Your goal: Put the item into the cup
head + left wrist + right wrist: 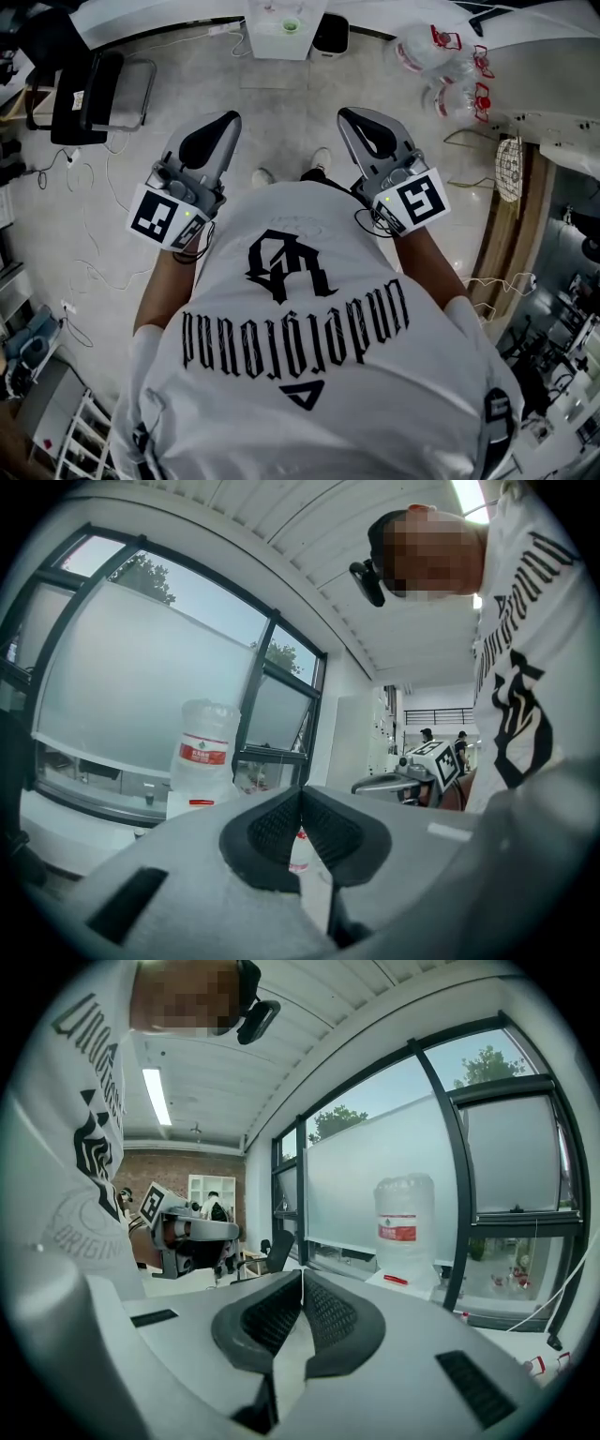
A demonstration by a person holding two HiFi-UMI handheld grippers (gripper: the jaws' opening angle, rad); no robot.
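Note:
No cup or loose item shows in any view. A person in a white printed T-shirt (300,328) holds both grippers close in front of the chest, tips pointing away over the floor. My left gripper (229,118) has its dark pads pressed together with nothing between them, which the left gripper view confirms (301,791). My right gripper (348,113) is likewise shut and empty (302,1275). Each gripper shows in the other's view: the right gripper (424,765) and the left gripper (190,1233).
A white water dispenser (284,25) with a large bottle (203,745) stands ahead by the windows. Several empty water bottles (441,58) lie on the floor at the right. A black chair (92,92) is at the left, and a wooden table edge (521,202) at the right.

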